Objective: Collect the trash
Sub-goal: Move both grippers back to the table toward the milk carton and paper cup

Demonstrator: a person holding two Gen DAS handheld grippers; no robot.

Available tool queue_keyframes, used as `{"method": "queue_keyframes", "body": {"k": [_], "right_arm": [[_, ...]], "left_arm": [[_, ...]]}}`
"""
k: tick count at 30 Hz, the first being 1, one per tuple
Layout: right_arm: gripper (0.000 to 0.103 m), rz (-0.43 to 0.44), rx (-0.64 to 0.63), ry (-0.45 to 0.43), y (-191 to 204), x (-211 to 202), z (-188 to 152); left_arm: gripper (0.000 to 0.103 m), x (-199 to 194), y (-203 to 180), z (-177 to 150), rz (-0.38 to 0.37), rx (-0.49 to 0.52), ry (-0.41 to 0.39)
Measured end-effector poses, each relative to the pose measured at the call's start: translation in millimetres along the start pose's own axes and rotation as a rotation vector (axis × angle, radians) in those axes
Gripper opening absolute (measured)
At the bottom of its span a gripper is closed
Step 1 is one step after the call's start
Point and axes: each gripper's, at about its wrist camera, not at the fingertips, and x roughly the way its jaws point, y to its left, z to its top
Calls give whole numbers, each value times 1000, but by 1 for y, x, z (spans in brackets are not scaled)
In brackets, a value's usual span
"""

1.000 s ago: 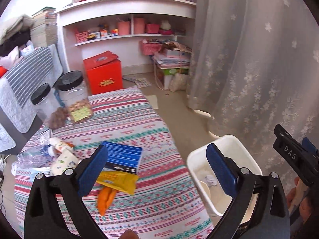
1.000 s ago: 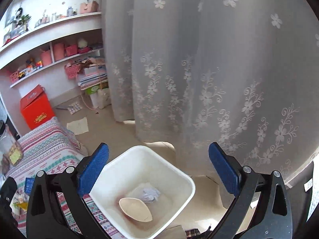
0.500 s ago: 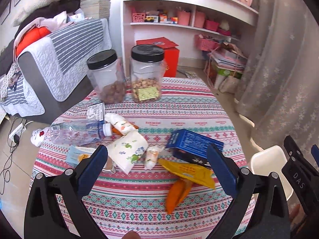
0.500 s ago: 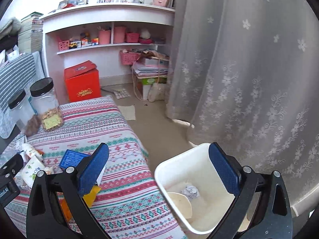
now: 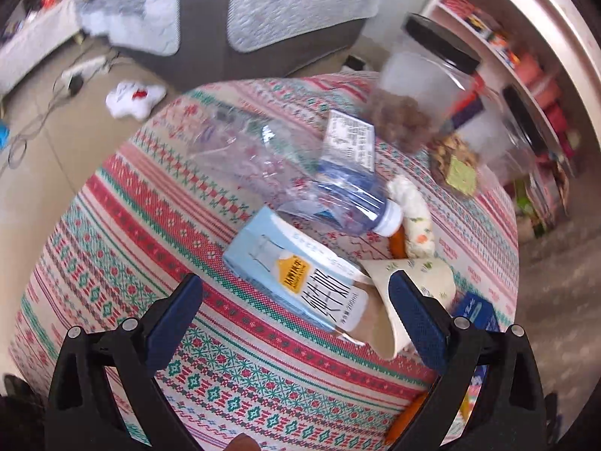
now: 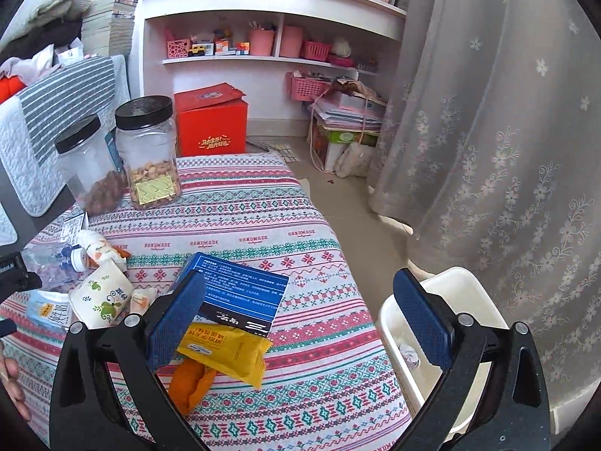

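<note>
Desk (image 5: pixel 112 225) carries the trash. White bin (image 6: pixel 484 300) sits on floor beside it, under right hand-held gripper (image 6: pixel 298 314), jaws spread, empty. Left hand-held gripper (image 5: pixel 295 314) spread, empty, milk carton (image 5: pixel 296 274) lying between its fingers, crushed bottle (image 5: pixel 300 173) just beyond.

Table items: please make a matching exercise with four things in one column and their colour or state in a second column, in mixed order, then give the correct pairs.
Column one:
1. plastic bottle
2. box
3. snack packet
4. bin

Column two:
A. yellow, lying partly under the box
B. white, standing on the floor beside the table
C. clear and crushed, lying on its side
D. dark blue with white print

Pairs: 1-C, 2-D, 3-A, 4-B
</note>
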Motion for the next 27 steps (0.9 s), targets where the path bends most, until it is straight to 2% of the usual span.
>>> {"method": "queue_keyframes", "body": {"k": [2, 4, 9, 14, 16, 17, 18, 20, 24, 27], "right_arm": [[96, 6, -9, 11, 5, 3, -2], [96, 8, -13, 24, 7, 6, -3], [96, 20, -10, 56, 9, 12, -4], [96, 30, -17, 84, 12, 17, -7], [96, 36, -15, 95, 13, 19, -9], [96, 37, -17, 98, 14, 19, -10], [96, 40, -21, 100, 15, 20, -10], [96, 57, -25, 105, 17, 20, -11], [96, 120, -11, 129, 22, 21, -13], [96, 239, -18, 196, 34, 25, -14]], "left_arm": [[96, 14, 13, 5, -28, -107, 43], [96, 26, 16, 7, -35, -157, 74], [96, 52, 9, 3, -13, -177, 121], [96, 59, -4, 7, -23, -140, 104], [89, 61, -8, 8, -13, -106, 95], [76, 62, -10, 10, -3, -82, 84], [70, 61, -12, 12, -3, -54, 73], [61, 58, -13, 13, -49, -21, 83], [57, 36, -12, 10, -99, 29, 81], [55, 4, -9, 3, -143, 83, 58]]}}
